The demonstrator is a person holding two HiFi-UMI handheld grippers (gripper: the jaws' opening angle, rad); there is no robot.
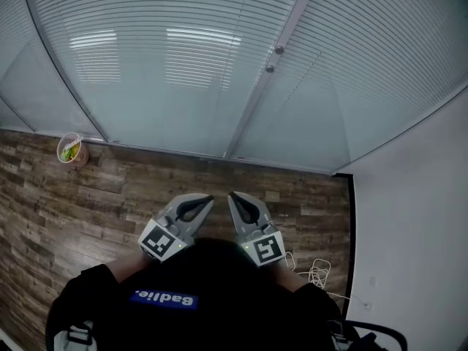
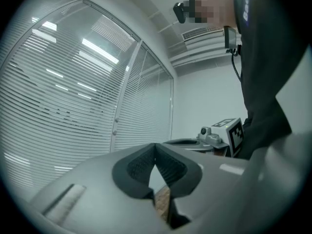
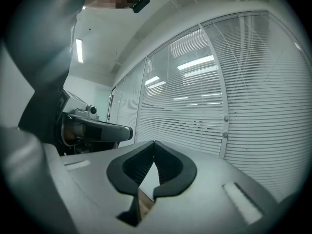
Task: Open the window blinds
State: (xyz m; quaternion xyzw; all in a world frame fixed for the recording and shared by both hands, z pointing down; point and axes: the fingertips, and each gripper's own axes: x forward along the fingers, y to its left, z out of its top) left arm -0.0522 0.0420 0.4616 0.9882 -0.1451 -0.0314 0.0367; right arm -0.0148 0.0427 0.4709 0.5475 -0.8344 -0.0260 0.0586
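Only my head view shows the cup on the floor. The blinds have level slats. My left gripper and right gripper are closed, empty.

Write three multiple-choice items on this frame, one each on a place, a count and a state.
1. Where does the small round cup with green contents stand? A. On the wood-pattern floor at the foot of the white slatted blinds. B. On a chair. C. On a table.
2. How many small round knobs sit on the grey metal post between the blinds? A. One. B. Two. C. Four.
3. How do the jaws of the left gripper and right gripper stand? A. Wide apart. B. Shut on a cord. C. Shut, empty.
1 A: the head view shows it there. 2 B: one above the other. 3 C: each gripper view shows the pads meeting, nothing between.
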